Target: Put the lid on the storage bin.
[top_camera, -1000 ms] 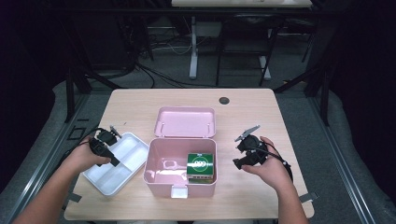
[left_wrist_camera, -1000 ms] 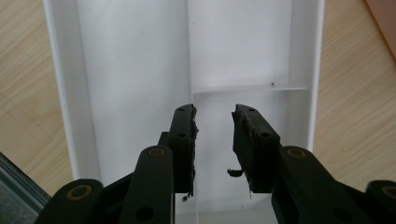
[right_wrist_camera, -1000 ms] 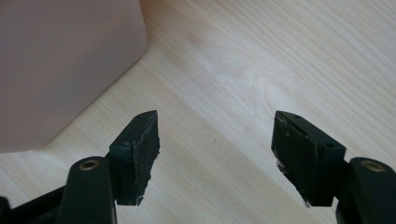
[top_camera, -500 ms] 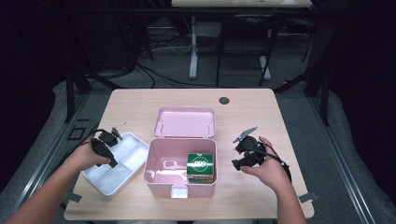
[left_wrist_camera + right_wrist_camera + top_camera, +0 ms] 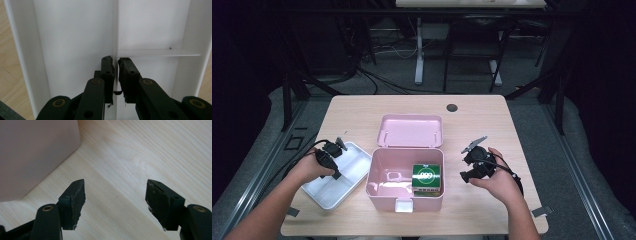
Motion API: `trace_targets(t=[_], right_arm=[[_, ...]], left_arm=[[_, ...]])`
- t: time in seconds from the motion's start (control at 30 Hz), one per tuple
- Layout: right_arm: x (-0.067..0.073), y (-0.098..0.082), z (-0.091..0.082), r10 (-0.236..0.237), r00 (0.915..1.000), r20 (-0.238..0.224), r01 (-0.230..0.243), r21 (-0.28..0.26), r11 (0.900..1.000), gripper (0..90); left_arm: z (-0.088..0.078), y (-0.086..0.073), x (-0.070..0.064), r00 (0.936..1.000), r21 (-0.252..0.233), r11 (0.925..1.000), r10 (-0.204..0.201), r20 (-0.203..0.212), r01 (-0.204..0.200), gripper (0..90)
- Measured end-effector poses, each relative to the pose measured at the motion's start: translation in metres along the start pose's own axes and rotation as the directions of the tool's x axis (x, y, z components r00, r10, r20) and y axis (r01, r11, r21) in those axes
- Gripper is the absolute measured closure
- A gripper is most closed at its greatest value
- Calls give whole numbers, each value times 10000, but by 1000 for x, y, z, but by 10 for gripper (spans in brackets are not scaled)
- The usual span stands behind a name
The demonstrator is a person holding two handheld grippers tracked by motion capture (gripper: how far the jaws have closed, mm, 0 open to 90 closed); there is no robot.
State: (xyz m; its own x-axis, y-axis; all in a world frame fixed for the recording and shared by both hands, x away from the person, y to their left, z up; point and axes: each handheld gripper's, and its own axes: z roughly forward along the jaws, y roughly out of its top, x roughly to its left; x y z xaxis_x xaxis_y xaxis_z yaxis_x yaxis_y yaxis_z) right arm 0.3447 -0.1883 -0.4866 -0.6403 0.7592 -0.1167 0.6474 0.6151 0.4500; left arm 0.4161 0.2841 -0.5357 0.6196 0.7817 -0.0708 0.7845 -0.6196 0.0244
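Note:
A white divided tray [image 5: 353,161] lies on the table's left part. My left gripper [image 5: 335,174] reaches down into it. In the left gripper view its jaws have just been closing and now pinch the tray's thin upright divider [image 5: 117,30] between the pads, my left gripper [image 5: 116,60] nearly closed. An open pink box [image 5: 376,167] sits at the centre with a green carton [image 5: 428,179] inside and its lid [image 5: 412,131] behind. My right gripper [image 5: 463,164] hovers right of the box, open and empty, above bare wood beside the pink wall [image 5: 32,157] in the right gripper view [image 5: 115,192].
The wooden table [image 5: 492,125] has bare surface at the back and on the right. A small black round spot [image 5: 452,107] marks the far edge. Dark stands and cables fill the floor behind.
The left gripper has sunk a little into the white tray. The right hand and the pink box have stayed where they were.

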Motion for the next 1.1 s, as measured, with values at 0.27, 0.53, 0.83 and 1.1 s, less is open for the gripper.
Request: trace_targets(t=[0.27, 0.53, 0.83, 1.1], right_arm=[[0, 0, 1, -18, 10000, -11, 18, -14, 10000, 318], [0, 0, 2, 47, 9998, -185, -47, 35, 10000, 318], [1, -1, 3, 47, 9999, -90, -47, 8, 10000, 318], [0, -1, 4, 25, 10000, -81, -25, 13, 10000, 321]], left_arm=[[8, 2, 1, 10000, 59, 10000, -27, 43, 27, 854], [8, 3, 0, 10000, 125, 9999, 10, -28, -10, 875], [6, 3, 1, 9998, 177, 9998, 117, -184, -114, 885], [-3, 2, 3, 9999, 137, 9999, 13, -101, -12, 889]])
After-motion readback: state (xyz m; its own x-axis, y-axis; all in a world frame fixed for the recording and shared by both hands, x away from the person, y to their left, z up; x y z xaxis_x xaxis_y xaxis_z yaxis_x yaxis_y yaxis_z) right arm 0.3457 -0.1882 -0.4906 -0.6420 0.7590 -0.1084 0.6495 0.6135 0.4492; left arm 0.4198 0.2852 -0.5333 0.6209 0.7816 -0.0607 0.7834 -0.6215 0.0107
